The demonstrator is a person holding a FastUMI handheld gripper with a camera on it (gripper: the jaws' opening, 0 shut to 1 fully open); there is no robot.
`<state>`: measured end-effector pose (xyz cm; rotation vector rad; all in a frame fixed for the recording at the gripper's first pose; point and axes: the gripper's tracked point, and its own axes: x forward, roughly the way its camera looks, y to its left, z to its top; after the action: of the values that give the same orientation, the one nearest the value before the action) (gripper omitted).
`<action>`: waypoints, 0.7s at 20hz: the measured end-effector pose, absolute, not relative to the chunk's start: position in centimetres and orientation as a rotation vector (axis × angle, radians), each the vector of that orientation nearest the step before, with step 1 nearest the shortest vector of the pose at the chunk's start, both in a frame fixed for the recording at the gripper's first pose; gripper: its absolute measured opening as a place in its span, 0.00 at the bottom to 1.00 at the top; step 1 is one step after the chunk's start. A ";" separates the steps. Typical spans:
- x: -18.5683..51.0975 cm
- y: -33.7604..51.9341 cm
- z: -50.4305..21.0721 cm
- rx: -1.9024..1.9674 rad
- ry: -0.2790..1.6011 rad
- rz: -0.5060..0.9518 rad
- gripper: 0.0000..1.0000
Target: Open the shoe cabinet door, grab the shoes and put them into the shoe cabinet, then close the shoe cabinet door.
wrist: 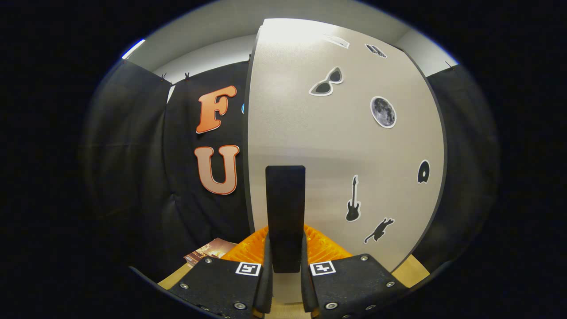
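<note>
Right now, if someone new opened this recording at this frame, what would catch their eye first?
First, the big pale cabinet door rising just ahead of the gripper, dotted with stickers: sunglasses and a moon high up, a guitar and a cat lower down. Next, the dark upright handle on the door, which the jaws appear closed around. Behind the jaws peeks something bright orange and ribbed.

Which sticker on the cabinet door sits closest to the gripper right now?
The cat sticker, lowest on the cabinet door, just below the guitar sticker. The gripper is shut on the dark handle.
</note>
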<state>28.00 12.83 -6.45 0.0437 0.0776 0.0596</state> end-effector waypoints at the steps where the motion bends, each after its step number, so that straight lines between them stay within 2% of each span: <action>1: 27.4 12.7 -6.3 0.043 0.075 0.058 0.26; 8: 22.7 10.5 -6.1 0.052 0.074 0.005 0.26; 14: 16.1 5.4 -7.1 0.052 0.084 -0.057 0.22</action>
<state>16.08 5.43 -7.11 0.0519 0.0840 -0.0570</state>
